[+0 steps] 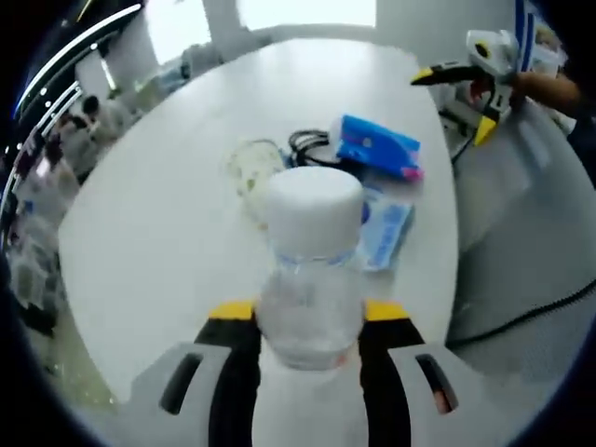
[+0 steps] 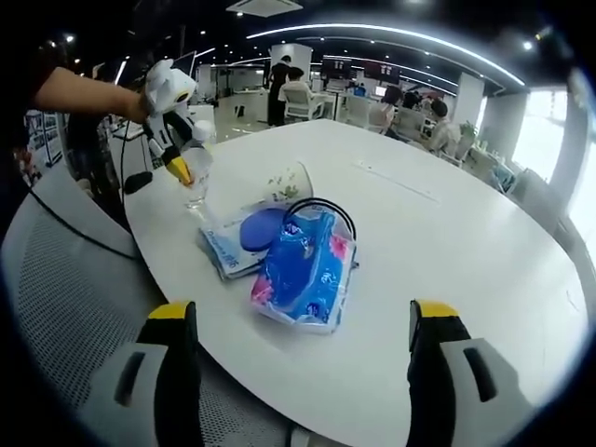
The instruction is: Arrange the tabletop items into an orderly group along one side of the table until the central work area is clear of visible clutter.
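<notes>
Gripping a clear plastic bottle with white cap in our left gripper.
Our right gripper spread, holding nothing, near the blue tissue pack on white round table.

Bright window glare, fisheye-warped edges

White table across the frame. Clear bottle with white cap at centre, between black jaws tipped yellow on the left gripper. Blue packet with pink patches at centre; pale blue-and-white pack under it, black cable behind. Cup pale with green speckle. Right gripper black, yellow tips, grey body.
</notes>
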Demonstrator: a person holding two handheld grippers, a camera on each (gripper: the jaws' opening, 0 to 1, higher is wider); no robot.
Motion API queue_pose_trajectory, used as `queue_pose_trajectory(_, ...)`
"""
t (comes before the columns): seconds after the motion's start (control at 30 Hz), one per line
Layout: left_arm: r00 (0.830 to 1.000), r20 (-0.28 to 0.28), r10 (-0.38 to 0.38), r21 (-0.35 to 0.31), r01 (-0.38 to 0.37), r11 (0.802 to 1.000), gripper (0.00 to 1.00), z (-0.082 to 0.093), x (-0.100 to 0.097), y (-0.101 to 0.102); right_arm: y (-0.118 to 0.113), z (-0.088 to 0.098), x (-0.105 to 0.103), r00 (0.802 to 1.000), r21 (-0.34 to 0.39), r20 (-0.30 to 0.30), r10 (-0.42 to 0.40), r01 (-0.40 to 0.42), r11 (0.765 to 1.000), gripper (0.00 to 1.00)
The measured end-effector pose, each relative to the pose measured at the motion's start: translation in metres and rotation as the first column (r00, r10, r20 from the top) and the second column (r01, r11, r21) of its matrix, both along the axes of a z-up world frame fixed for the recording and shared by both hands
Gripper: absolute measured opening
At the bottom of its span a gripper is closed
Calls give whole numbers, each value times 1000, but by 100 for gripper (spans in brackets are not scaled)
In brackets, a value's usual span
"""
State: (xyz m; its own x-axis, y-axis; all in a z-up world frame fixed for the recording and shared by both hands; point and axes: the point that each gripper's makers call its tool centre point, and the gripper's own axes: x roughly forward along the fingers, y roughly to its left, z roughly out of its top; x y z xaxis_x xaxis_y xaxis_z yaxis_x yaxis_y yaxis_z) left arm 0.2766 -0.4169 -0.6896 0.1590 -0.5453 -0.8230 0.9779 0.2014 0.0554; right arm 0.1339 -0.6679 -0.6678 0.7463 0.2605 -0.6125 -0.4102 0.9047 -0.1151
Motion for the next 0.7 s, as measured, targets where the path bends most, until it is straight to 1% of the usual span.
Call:
queue_pose_trajectory(0.13, 1000, -12, 21, -11, -21, 1000, 39, 1, 1, 8, 1, -1, -1, 1000, -2, -7, 8, -8, 1000, 94)
queue_pose_trajectory(0.27, 998, -37, 55, -7, -56, 998, 39, 0, 2, 22, 3, -2, -2, 1000, -6, -13, 17, -17, 1000, 94)
queue_pose_trajectory(0.47, 998, -22, 61, 34, -60, 998, 39, -6, 3, 39, 4, -3, -2, 1000, -4, -20, 23, -23, 1000, 94)
queue_pose_trajectory(0.5, 997, -23, 70, 13, -69, 997, 39, -5, 4, 40, 4, -3, -3, 999, -4, -21, 25, -25, 1000, 94)
queue_pose_trajectory(0.53, 996, -33, 87, 9, -86, 996, 39, -5, 4, 42, 4, -3, -3, 999, -6, -23, 27, -27, 1000, 94)
queue_pose_trajectory(0.7, 995, -31, 92, -15, -93, 996, 40, -4, 4, 39, 4, -4, -3, 999, -5, -27, 28, -28, 1000, 95)
